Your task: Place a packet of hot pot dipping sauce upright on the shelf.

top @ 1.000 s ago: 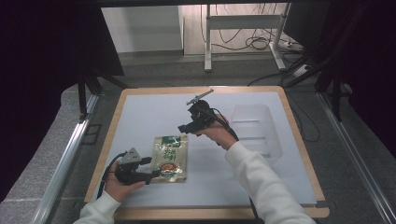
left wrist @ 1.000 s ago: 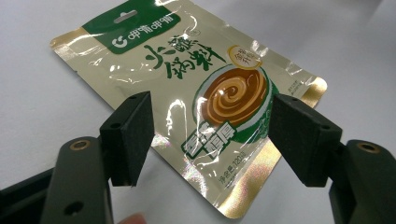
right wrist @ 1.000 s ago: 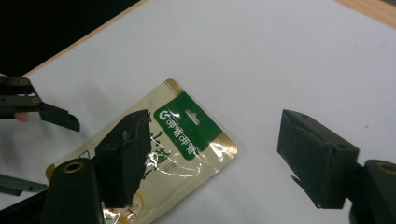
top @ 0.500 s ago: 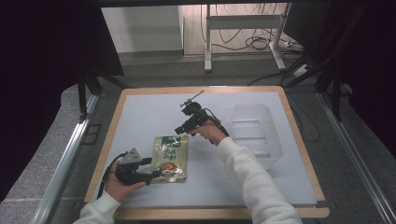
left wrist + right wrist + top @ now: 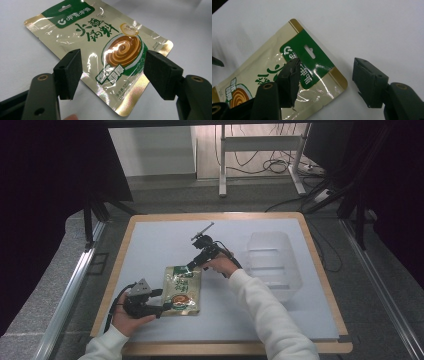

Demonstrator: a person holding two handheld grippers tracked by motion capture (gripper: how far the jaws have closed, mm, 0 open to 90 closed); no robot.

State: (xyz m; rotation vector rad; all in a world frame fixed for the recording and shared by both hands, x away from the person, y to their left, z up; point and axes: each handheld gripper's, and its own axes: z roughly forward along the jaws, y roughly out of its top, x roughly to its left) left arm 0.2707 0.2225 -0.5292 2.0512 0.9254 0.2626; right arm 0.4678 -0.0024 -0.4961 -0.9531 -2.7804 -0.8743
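The right gripper (image 5: 191, 266) hangs over the far, green-headed corner of the sauce packet (image 5: 182, 290), its jaws apart and just now closing in; in the right gripper view (image 5: 325, 77) one black pad sits above the green band with the hang slot, the other over bare table beyond the packet's edge, so the corner lies between them with no pinch yet. The left gripper (image 5: 162, 306) rests at the near edge of the packet, jaws wide and released; in the left gripper view (image 5: 112, 75) its two square black pads stand to either side of the packet's lower end, clear of the film.

The packet lies flat on the pale table (image 5: 150, 245), left of centre, near the person's side. It is a glossy foil pouch, cream-gold with crinkled, reflective film, a dark green header with white characters, a punched slot, and a printed bowl with a brown swirl. Its corners are rounded and the sealed borders show gold.

A clear plastic bin (image 5: 272, 265), ribbed and rectangular, stands well apart to the right. The table has a light wooden rim and a matte surface
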